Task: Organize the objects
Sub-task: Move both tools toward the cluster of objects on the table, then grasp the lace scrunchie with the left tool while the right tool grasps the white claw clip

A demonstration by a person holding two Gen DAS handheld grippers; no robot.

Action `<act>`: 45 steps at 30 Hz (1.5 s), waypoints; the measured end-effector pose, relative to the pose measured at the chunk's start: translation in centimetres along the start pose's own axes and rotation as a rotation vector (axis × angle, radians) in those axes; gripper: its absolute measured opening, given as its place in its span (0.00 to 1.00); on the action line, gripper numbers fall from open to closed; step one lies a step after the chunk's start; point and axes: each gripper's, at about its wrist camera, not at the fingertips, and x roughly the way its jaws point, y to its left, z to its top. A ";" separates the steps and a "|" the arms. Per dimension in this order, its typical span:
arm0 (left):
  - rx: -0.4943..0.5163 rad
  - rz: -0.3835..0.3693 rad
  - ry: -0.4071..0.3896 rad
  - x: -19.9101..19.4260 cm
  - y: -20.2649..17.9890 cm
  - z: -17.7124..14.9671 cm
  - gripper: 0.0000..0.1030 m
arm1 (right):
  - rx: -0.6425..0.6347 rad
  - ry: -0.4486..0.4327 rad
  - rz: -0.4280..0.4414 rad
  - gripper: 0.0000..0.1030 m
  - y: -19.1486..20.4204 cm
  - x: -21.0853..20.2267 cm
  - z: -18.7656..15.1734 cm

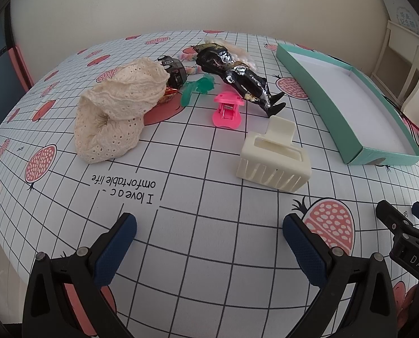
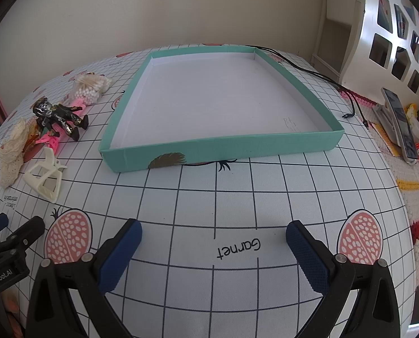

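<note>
My left gripper (image 1: 209,225) is open above the tablecloth, with nothing between its fingers. Ahead of it lie a cream hair claw clip (image 1: 274,159), a pink clip (image 1: 227,108), a black action figure (image 1: 237,74), a green clip (image 1: 198,88), a cream lace scrunchie (image 1: 119,109) and a black round gadget (image 1: 175,71). The shallow teal box (image 1: 319,90) sits to the right, empty. My right gripper (image 2: 213,233) is open in front of the teal box (image 2: 217,148). The claw clip (image 2: 44,176), figure (image 2: 58,117) and a bag of cotton swabs (image 2: 89,87) lie to its left.
The table wears a grid cloth with pink fruit prints (image 2: 181,197). A black cable (image 2: 316,73) runs behind the box. At the right edge are a phone on a stand (image 2: 400,121) and small colourful items. A white shelf (image 2: 392,36) stands at the back right.
</note>
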 end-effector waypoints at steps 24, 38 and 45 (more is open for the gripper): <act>0.000 -0.038 0.009 -0.1 0.1 0.3 1.00 | -0.005 0.021 0.008 1.00 -0.1 0.1 0.5; -0.066 -0.098 0.083 -3.2 3.2 6.1 1.00 | -0.127 -0.056 0.111 1.00 4.1 -5.5 7.5; -0.064 -0.058 0.118 -4.4 6.3 10.9 1.00 | -0.217 0.015 0.185 1.00 8.1 -6.7 10.1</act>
